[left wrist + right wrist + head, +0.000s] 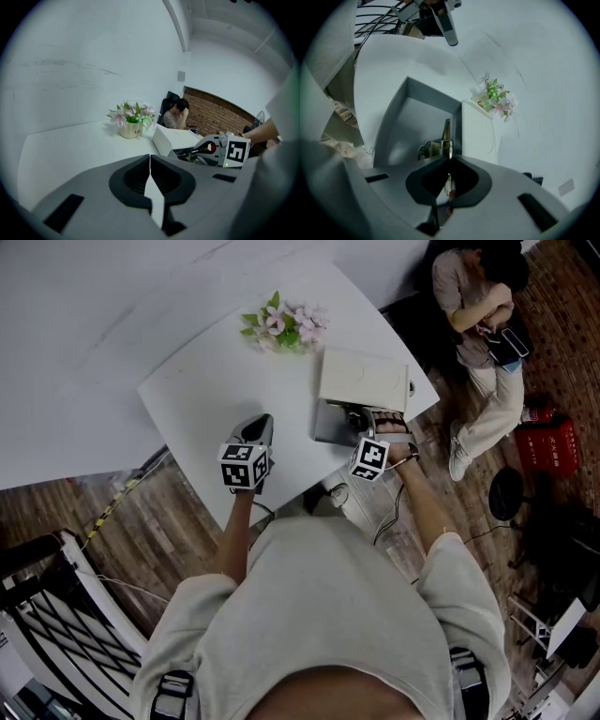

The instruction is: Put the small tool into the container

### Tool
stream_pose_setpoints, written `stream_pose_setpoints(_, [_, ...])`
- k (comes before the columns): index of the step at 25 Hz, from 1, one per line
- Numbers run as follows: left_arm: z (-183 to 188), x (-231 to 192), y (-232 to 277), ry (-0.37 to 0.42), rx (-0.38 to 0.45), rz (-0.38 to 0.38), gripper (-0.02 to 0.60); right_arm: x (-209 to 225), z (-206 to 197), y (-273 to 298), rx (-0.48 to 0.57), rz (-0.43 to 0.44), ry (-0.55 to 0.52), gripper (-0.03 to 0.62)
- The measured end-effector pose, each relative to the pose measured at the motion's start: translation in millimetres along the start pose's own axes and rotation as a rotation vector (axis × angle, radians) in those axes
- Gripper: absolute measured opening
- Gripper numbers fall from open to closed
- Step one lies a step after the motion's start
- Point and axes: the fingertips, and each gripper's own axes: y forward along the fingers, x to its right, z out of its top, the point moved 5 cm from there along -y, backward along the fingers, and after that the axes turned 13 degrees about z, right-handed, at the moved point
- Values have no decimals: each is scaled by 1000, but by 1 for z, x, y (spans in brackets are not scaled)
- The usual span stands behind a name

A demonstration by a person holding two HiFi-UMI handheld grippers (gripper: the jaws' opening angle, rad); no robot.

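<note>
**Container near the right edge of the surface, flowers behind it**

On the surface (197, 399), the container (328, 426) sat near the right-hand edge. Its opened lid (364, 379) was on the far side, and the potted flowers (283, 326) were further back still, beyond the lid and slightly left. The right tongs (449, 157) hung over the container's near side, with the small tool (446, 133) between their tips reaching down inside its walls. The left tongs (150, 161) were left of the container, above the surface and well apart from the flowers. Beyond the surface's far right corner sat a person (478, 296). A basket (551, 446) stood on the floor (94, 521) further right.
</note>
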Motion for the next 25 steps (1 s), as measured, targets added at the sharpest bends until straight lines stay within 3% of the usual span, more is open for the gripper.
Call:
stream_pose_setpoints(7, [2, 1, 2, 3, 0, -4, 11, 0, 1, 3, 12, 1, 27, 3])
stream_pose_setpoints(25, [-2, 4, -1, 7, -7, 3, 12, -18, 2, 8, 11, 88, -30, 63])
